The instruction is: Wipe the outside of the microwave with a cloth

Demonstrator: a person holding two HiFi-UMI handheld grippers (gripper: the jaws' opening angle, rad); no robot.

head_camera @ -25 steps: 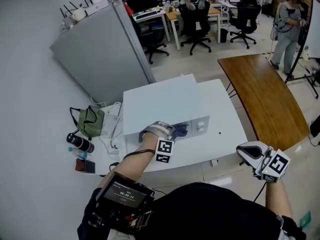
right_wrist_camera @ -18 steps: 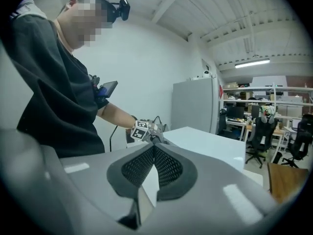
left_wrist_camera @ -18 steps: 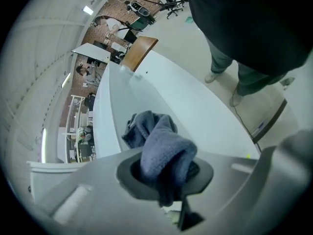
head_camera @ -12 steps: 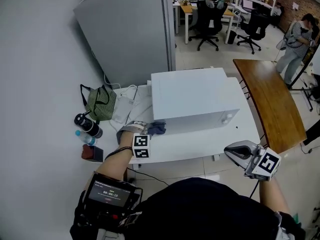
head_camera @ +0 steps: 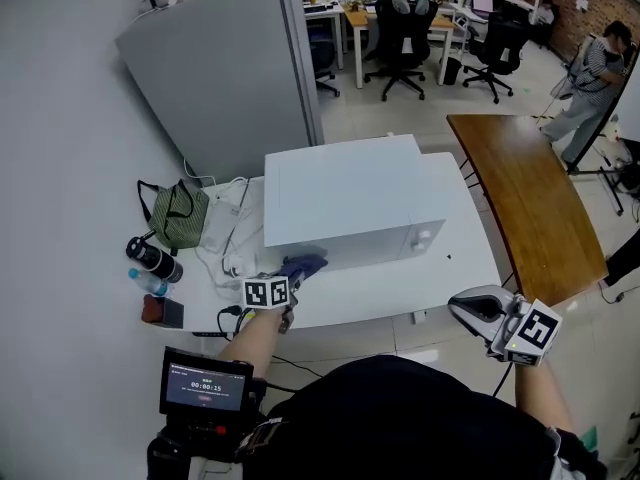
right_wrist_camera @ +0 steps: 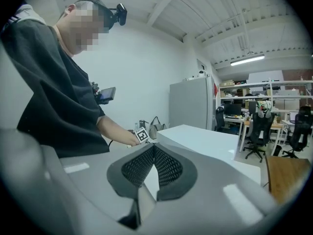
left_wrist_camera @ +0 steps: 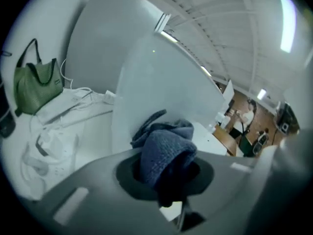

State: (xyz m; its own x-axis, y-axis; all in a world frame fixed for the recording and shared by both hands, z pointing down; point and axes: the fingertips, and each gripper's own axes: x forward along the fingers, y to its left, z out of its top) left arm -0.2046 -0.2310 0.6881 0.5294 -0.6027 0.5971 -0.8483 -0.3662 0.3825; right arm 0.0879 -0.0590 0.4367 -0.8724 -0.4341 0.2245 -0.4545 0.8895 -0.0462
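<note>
1. The microwave [head_camera: 340, 198] is sitting on the white table [head_camera: 455, 268], and the left gripper [head_camera: 288, 278] is working at its lower front-left corner. In the left gripper view the box's pale side panel [left_wrist_camera: 146, 87] is rising just beyond the jaws.
2. The left gripper is clenching a bunched blue cloth [head_camera: 302, 264] between its jaws. The cloth is lying at that corner, though whether it is actually pressing on the panel cannot be told.
3. The right gripper [head_camera: 462, 308] is hanging off the table's front right edge, well apart from the microwave. Its pads are closed against each other with nothing between them.
4. The wiping seems to be rounding from the front face onto the left side.
5. The next move is probably calling for dragging the cloth along the side panel under steady pressure while steering clear of the white cables [head_camera: 225, 253] lying near.
</note>
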